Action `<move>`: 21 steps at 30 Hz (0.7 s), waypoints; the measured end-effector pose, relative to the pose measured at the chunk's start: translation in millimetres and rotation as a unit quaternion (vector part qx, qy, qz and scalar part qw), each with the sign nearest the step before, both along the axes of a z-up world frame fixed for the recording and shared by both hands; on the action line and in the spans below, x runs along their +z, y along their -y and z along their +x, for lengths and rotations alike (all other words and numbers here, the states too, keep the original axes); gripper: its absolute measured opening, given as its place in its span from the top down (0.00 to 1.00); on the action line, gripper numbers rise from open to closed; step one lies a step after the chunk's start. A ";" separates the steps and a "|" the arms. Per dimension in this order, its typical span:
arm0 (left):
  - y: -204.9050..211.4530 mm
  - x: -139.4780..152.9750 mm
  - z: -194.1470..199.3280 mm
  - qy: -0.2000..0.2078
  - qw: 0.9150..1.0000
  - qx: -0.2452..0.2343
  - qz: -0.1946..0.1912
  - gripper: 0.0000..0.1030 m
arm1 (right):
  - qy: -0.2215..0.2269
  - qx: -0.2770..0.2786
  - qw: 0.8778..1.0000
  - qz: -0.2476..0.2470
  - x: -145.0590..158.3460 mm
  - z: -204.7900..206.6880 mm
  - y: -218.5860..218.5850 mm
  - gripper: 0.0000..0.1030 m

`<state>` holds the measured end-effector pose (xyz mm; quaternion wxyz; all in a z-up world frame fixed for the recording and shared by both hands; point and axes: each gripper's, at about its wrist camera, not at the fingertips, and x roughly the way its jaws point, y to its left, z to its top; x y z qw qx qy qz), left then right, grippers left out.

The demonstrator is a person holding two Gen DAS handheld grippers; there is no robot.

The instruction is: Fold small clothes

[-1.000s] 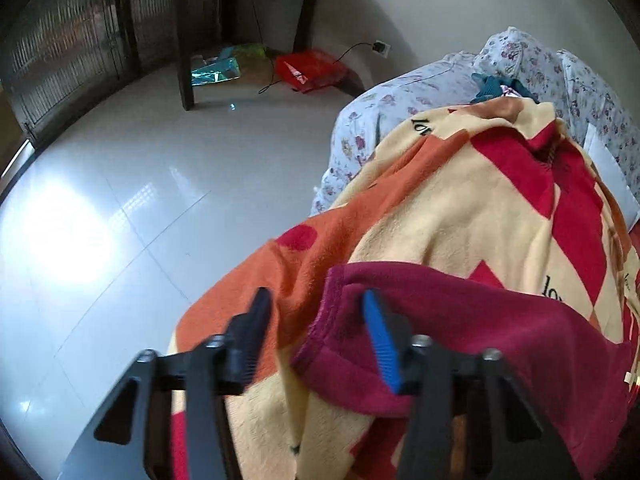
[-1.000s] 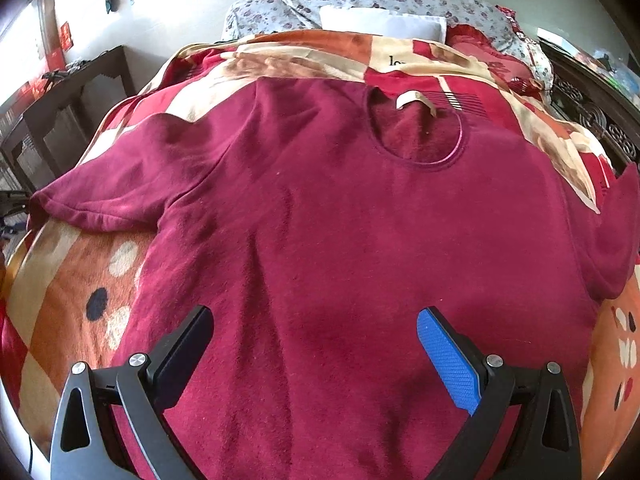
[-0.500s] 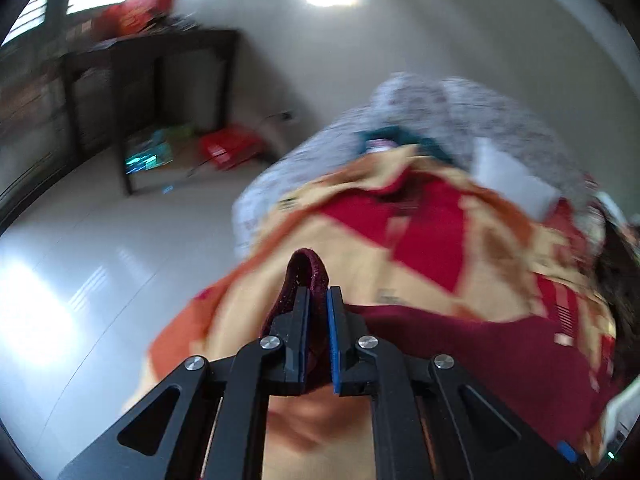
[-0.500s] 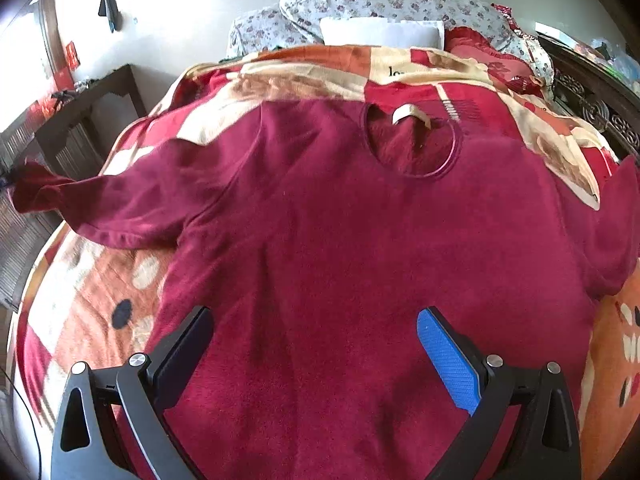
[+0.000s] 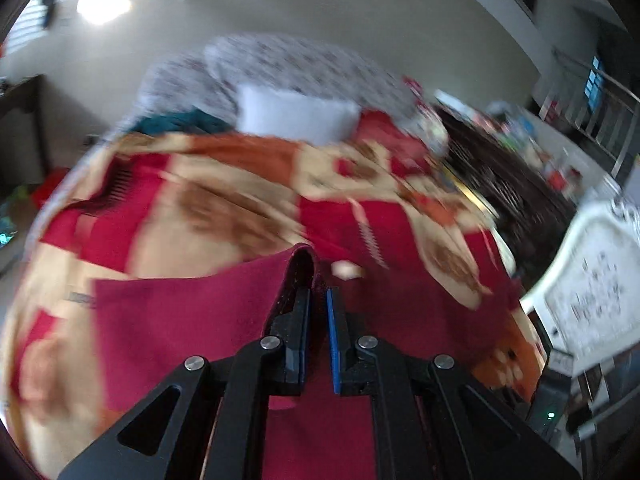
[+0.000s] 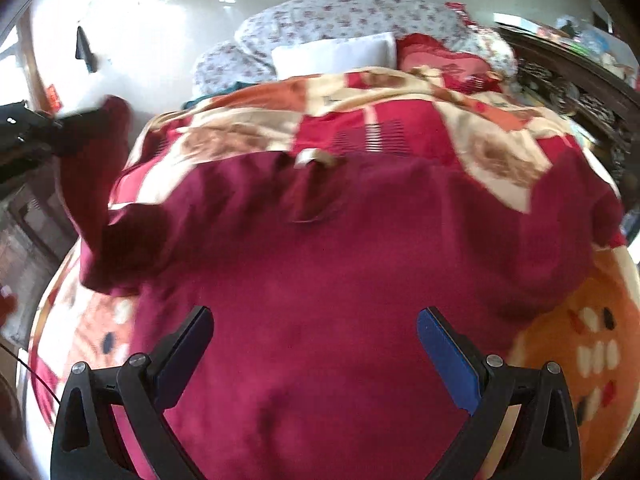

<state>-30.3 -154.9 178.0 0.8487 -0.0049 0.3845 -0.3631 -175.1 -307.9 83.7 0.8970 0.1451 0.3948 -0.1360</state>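
A maroon sweatshirt (image 6: 340,280) lies spread on a patterned blanket (image 6: 500,148), neck hole toward the pillows. My left gripper (image 5: 317,300) is shut on the cuff of its left sleeve (image 5: 303,258), and a fold of the cloth stands up between the pads. From the right wrist view that sleeve (image 6: 100,168) is lifted off the bed at the left, held by the left gripper (image 6: 76,128), which looks dark and blurred there. My right gripper (image 6: 314,332) hangs open over the sweatshirt's lower body, nothing between its fingers.
Floral pillows (image 6: 340,20) and a white pillow (image 6: 332,54) lie at the head of the bed. A dark carved headboard or cabinet (image 6: 580,92) runs along the right. A white piece of furniture (image 5: 592,280) stands beside the bed. A dark table (image 5: 20,120) is at the left.
The left gripper closed on the sleeve cuff, lifted it and swung it from the bed's left edge toward the sweatshirt's body. The right gripper stayed open and shifted slightly.
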 end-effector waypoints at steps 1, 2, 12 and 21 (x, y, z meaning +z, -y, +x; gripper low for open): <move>13.4 -7.9 -1.9 -0.004 1.000 -0.007 0.005 0.92 | -0.004 -0.007 1.000 0.001 -2.6 -2.5 8.0 0.00; 36.7 -25.1 -4.9 -0.012 1.000 -0.016 0.015 0.92 | -0.009 -0.015 1.000 0.004 -6.1 -5.7 16.4 0.00; 89.9 -109.7 -13.4 -0.064 0.993 -0.065 0.079 0.91 | -0.028 -0.029 0.998 0.045 -35.7 -9.9 51.0 0.00; -43.1 -40.8 3.1 0.107 0.986 0.059 0.113 0.38 | -0.018 0.025 0.999 0.031 -38.0 53.5 29.7 0.00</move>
